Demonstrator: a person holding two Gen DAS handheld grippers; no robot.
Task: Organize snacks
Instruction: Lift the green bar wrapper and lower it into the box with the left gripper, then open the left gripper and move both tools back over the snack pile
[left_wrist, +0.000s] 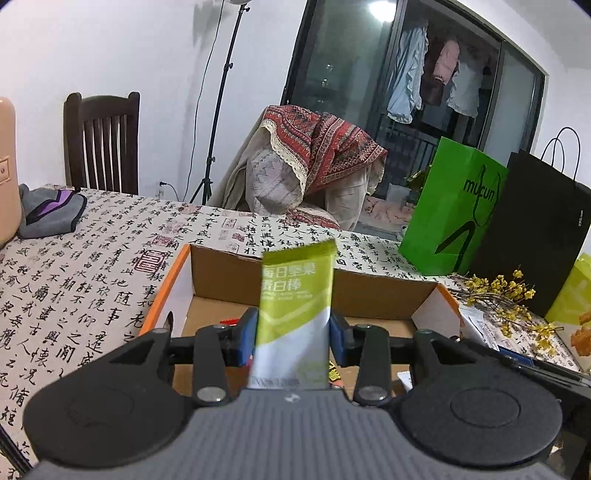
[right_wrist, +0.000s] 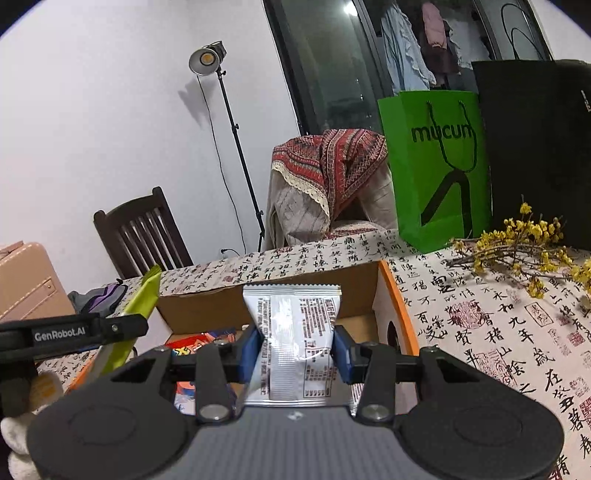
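Observation:
My left gripper (left_wrist: 293, 341) is shut on a green and white protein bar (left_wrist: 295, 295), held upright above an open cardboard box (left_wrist: 229, 266) with orange edges. My right gripper (right_wrist: 295, 347) is shut on a silver snack packet (right_wrist: 295, 332), held over the same box (right_wrist: 391, 295). In the right wrist view the left gripper (right_wrist: 110, 326) and its green bar (right_wrist: 142, 295) show at the left. Red and orange snack packets (right_wrist: 195, 343) lie inside the box.
The table has a calligraphy-print cloth (left_wrist: 74, 277). A green paper bag (left_wrist: 450, 210) and a black bag (left_wrist: 535, 229) stand at the right, with yellow dried flowers (left_wrist: 506, 291). A grey pouch (left_wrist: 48, 214) lies at the far left. Chairs stand behind the table.

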